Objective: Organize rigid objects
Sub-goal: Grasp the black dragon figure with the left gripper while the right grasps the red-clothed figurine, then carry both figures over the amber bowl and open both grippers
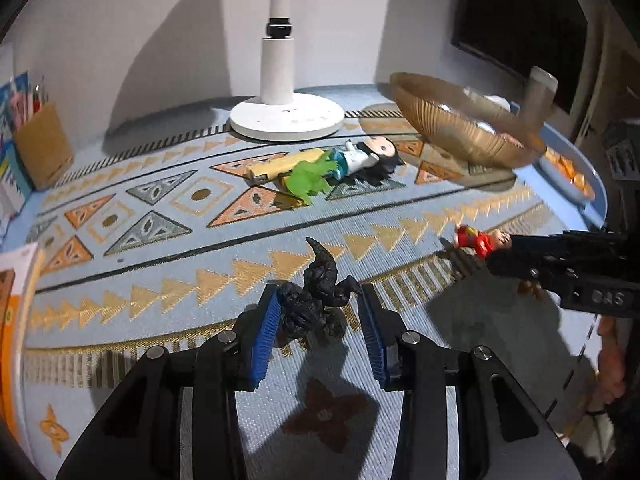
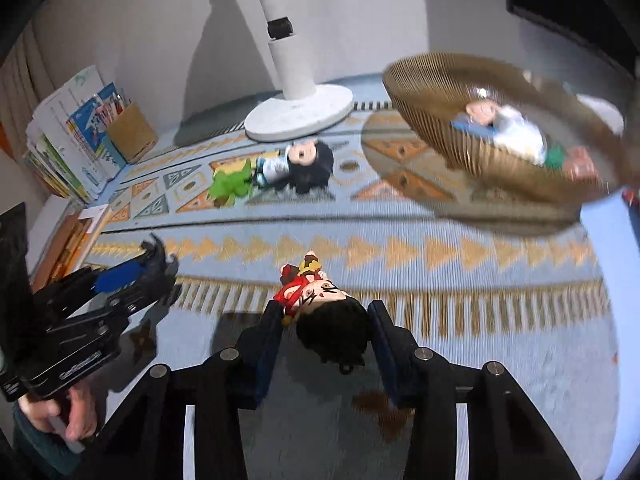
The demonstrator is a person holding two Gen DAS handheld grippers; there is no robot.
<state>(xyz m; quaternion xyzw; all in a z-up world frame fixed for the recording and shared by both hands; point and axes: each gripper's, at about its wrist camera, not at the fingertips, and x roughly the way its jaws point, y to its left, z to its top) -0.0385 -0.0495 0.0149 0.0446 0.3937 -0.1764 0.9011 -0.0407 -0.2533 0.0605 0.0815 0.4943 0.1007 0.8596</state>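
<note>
Covering table (image 1: 576, 208): patterned blue cloth (image 1: 248, 248)

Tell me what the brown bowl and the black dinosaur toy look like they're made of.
Bowl: probably translucent amber plastic or glass; fine ribs, toys inside show through its wall. Black dinosaur: apparently matte rubber or soft plastic; bumpy, dull, no glints.

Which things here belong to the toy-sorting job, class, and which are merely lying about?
Part of the job:
black dinosaur figure between the left gripper fingers
red-dressed doll in the right gripper
green dinosaur
black-haired doll
ribbed bowl, already holding a figure

Lying about:
white lamp
books
brown box
</note>
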